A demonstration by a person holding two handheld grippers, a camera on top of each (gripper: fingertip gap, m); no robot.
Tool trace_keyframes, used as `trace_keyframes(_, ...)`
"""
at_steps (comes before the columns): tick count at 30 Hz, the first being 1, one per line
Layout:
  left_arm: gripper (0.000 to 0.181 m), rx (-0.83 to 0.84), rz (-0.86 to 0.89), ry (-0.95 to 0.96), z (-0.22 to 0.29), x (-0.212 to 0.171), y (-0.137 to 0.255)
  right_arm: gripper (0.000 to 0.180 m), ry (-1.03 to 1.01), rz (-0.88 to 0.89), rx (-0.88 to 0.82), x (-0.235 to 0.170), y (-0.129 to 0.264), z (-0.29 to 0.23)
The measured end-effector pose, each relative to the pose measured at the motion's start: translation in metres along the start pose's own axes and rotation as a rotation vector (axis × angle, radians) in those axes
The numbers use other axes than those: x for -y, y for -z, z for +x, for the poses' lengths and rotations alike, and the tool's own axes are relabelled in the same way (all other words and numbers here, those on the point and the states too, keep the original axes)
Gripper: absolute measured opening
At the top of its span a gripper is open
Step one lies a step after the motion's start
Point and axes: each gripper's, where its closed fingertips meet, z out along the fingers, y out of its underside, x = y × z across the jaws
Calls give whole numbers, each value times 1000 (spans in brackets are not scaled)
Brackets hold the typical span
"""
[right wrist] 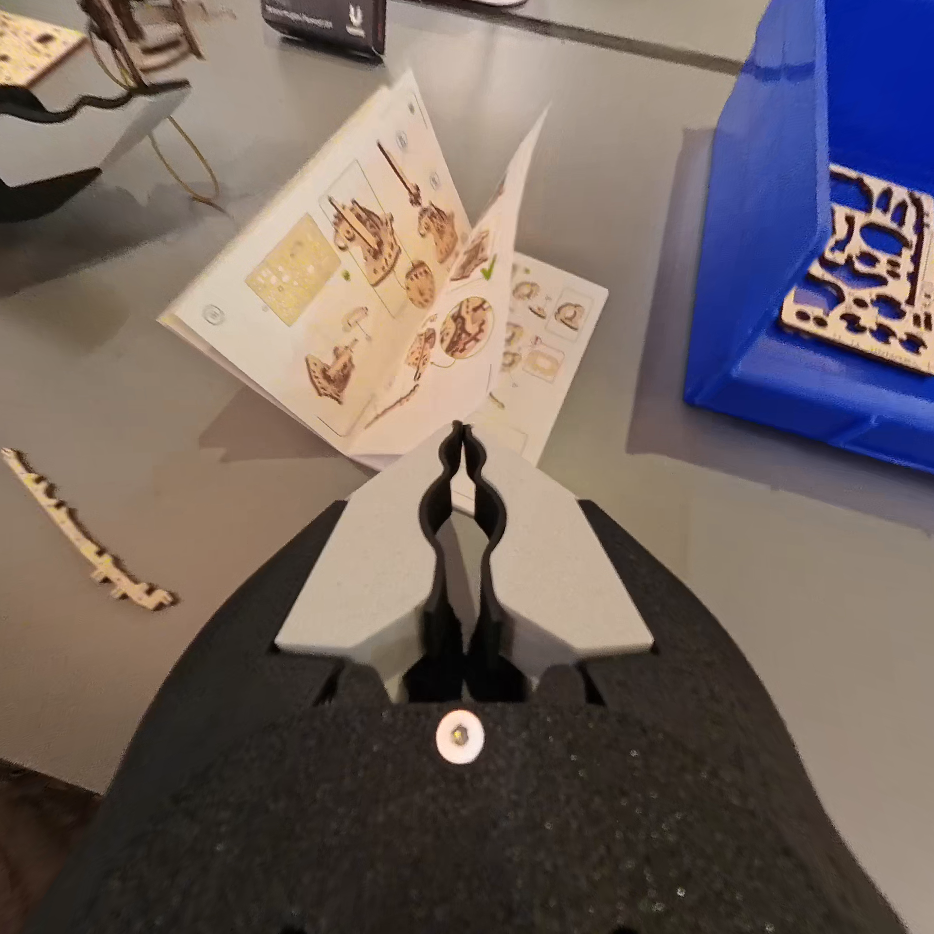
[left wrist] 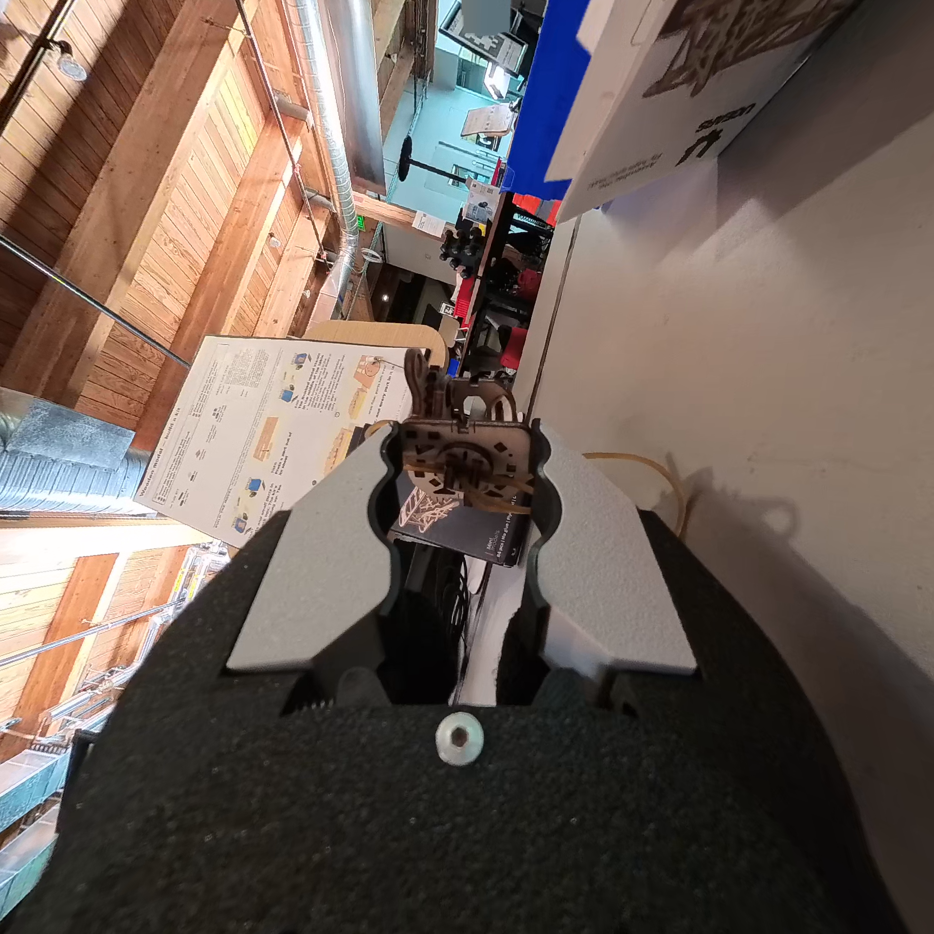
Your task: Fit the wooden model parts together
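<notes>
My left gripper (left wrist: 465,455) is shut on a partly built wooden model (left wrist: 467,457), gripping its square base plate between the fingertips. The view is rolled sideways, with the grey table (left wrist: 733,404) on the right. A loose rubber band (left wrist: 657,475) hangs from the model. My right gripper (right wrist: 462,429) is shut and empty, tips touching, above an open instruction booklet (right wrist: 364,283). The left gripper (right wrist: 91,116) with the model (right wrist: 136,40) also shows at the top left of the right wrist view. A thin wooden strip (right wrist: 81,535) lies on the table at the left.
A blue bin (right wrist: 788,252) at the right holds a punched wooden sheet (right wrist: 869,283). A dark box (right wrist: 328,25) stands at the back. Another wooden sheet (right wrist: 30,50) lies at far left. An instruction board (left wrist: 263,434) and a white box (left wrist: 682,101) show in the left wrist view. My hands' fingertips stand some 25 cm from each other.
</notes>
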Motion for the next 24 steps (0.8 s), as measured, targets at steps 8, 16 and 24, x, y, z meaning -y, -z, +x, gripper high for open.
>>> trace_keyframes(8,47,3,-2,11,-2,-1,0,10,157,1,335,33,-27,-95)
trace_keyframes(16,47,20,7,25,-7,2,2,31,294,64,461,20,12,-138)
trace_keyframes(24,47,25,48,-16,-3,21,6,32,153,-129,279,-48,26,-132)
